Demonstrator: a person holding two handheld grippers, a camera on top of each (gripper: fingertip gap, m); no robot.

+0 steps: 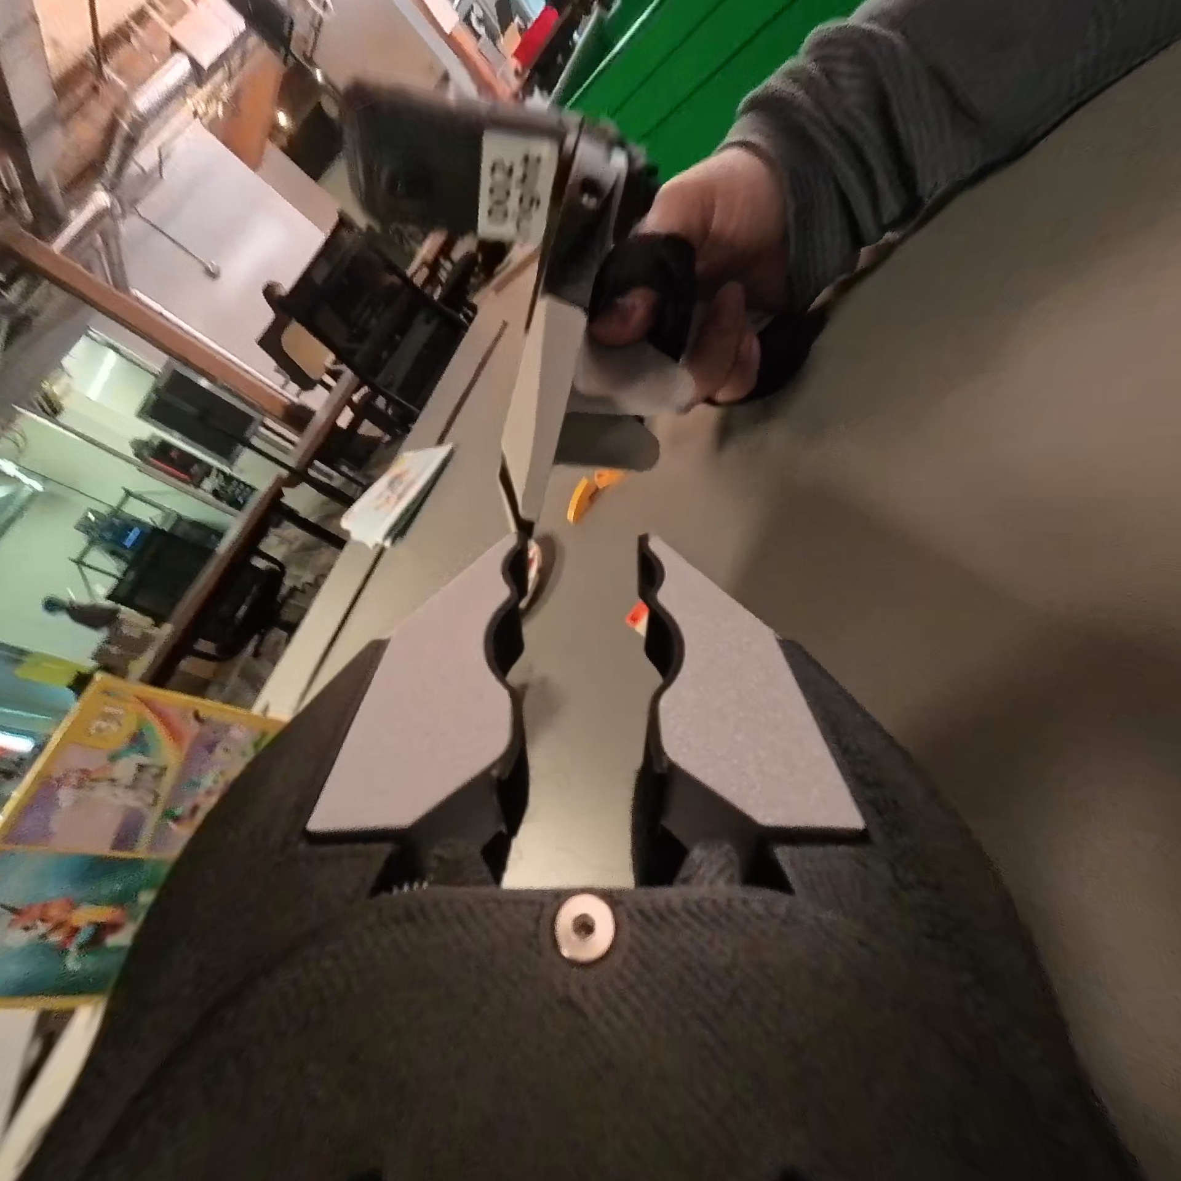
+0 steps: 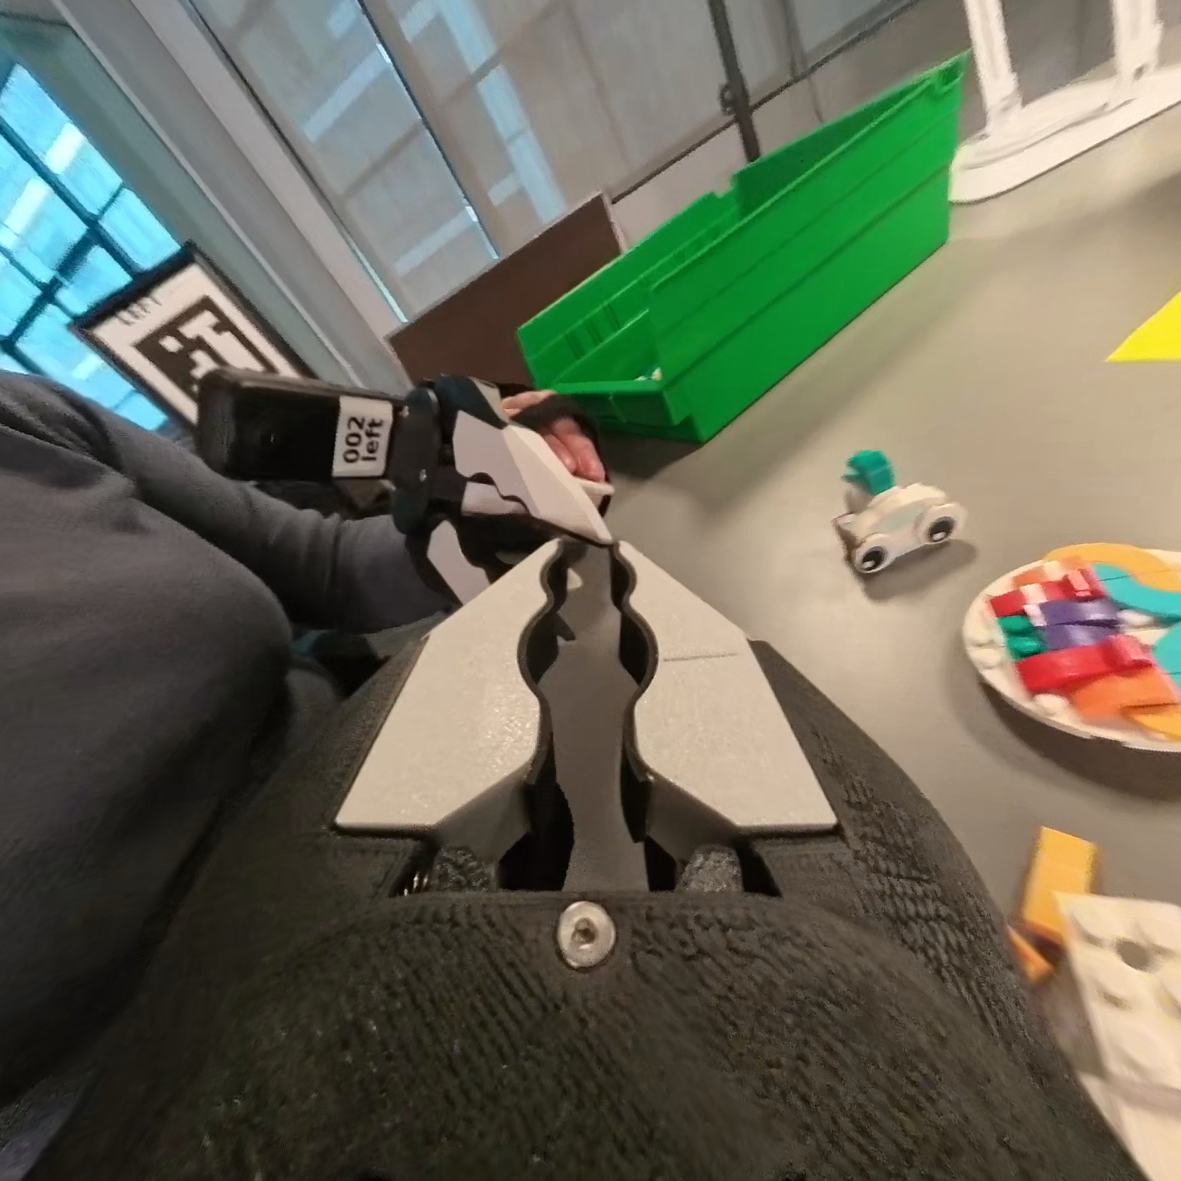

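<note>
My left gripper [image 1: 580, 549] is open over the grey table [image 1: 926, 575], with bare table between its fingers. My right gripper [image 1: 525, 521] points down just past the left fingertip. A small white and red piece [image 1: 532, 565] sits at its tip, partly hidden. In the right wrist view my right gripper [image 2: 588, 546] stands narrowly apart, with a pale bit [image 2: 573, 578] against its left pad. The left gripper [image 2: 604, 514] shows there open, its tip just above my right fingertips. A small red piece [image 1: 634, 615] lies by my left gripper's right finger.
Orange curved pieces [image 1: 585, 495] lie beyond the grippers. A green bin [image 2: 767, 307], a white toy car [image 2: 901, 524] and a plate [image 2: 978, 632] of coloured bricks stand to the right. A booklet [image 1: 399, 495] and a picture box [image 1: 128, 786] lie at the left. Only a small space, under 4 cm, lies between the two pairs of fingers. The right tips stand about 11 centimetres off the plate [image 2: 978, 632].
</note>
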